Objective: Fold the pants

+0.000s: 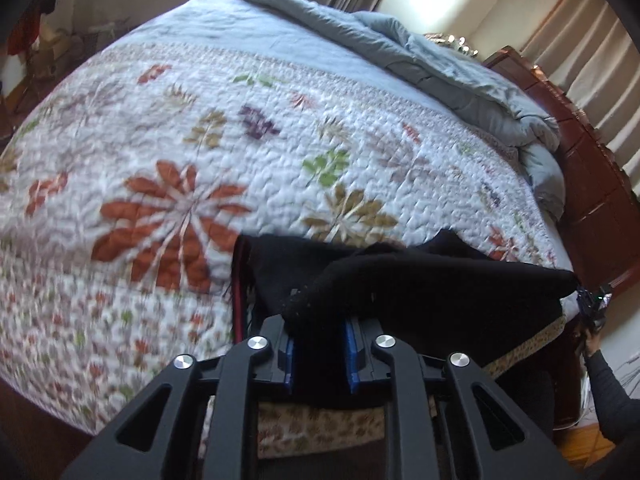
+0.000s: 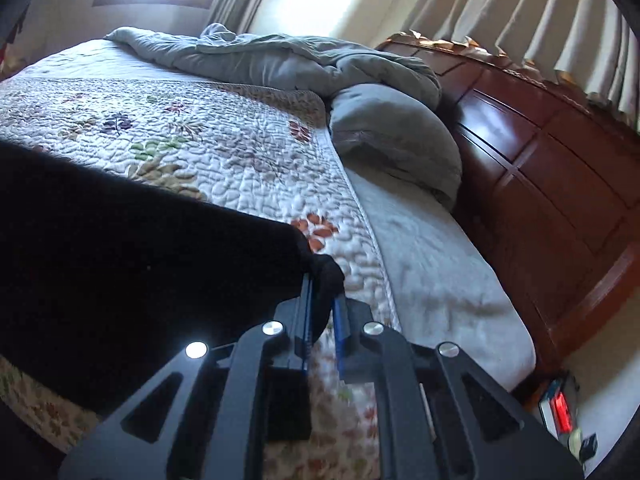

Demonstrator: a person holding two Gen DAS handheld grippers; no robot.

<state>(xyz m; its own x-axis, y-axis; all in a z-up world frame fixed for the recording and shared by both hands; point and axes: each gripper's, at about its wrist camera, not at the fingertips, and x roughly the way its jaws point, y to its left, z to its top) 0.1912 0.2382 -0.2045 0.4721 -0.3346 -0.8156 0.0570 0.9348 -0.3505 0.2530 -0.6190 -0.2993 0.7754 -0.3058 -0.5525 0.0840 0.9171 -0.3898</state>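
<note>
The black pants (image 1: 420, 280) are stretched along the near edge of the bed, over a floral quilt (image 1: 200, 152). My left gripper (image 1: 320, 332) is shut on a bunched fold of the pants near one end; a red stripe shows at that end's left edge. My right gripper (image 2: 322, 296) is shut on the other end of the pants (image 2: 140, 260), pinching a corner of black cloth between its blue pads. It also shows small in the left wrist view (image 1: 592, 300) at the far right, held by a hand in a dark sleeve.
A rumpled grey duvet (image 2: 280, 60) and a grey pillow (image 2: 392, 140) lie at the head of the bed. A dark wooden headboard (image 2: 560, 180) stands behind them, with curtains (image 2: 520, 8) beyond. Small items lie on the floor (image 2: 560, 408) beside the bed.
</note>
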